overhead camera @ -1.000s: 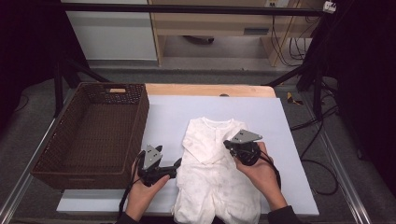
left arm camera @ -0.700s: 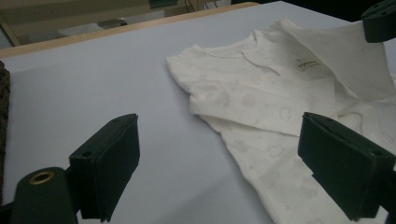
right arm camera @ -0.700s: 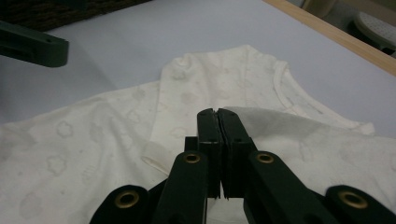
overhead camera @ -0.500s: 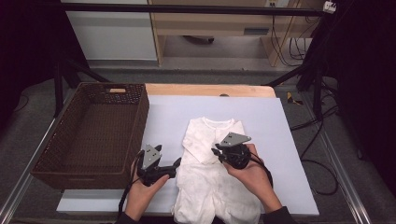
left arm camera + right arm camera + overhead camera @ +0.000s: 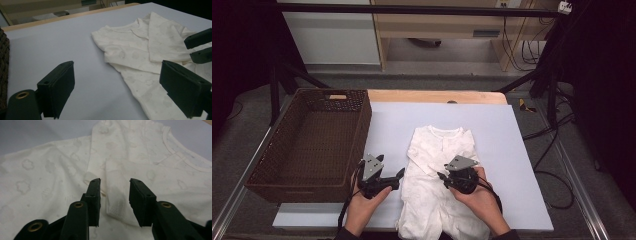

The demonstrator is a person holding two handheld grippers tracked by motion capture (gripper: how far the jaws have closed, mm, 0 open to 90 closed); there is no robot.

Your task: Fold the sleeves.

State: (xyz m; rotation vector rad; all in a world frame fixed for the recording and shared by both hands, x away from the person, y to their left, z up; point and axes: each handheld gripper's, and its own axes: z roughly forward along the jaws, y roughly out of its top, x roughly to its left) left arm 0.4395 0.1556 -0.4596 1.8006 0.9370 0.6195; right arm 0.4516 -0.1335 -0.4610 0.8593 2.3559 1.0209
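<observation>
Two grippers are working one white baby romper, which lies flat on the pale mat covering the tabletop. Its long axis runs from the near edge toward the far edge, neckline pointing at the far edge and legs hanging right at the near edge, roughly midway between the left and right sides. Both sleeves are folded in across the chest.

The right gripper sits over the romper's middle, held in the person's right hand with the forearm coming in from the near edge, jaws pointing left. In the right gripper view its jaws are a narrow gap apart, straddling the cuff end of a folded sleeve; I can't tell if the pads actually touch the cloth.

The left gripper is just off the romper's left side, over bare mat, jaws spread wide and aimed right at the fabric, nothing between them. The left hand grips it from below.

A brown wicker basket sits along the left edge. No readable labels anywhere; the fabric just has a faint cloud print.
</observation>
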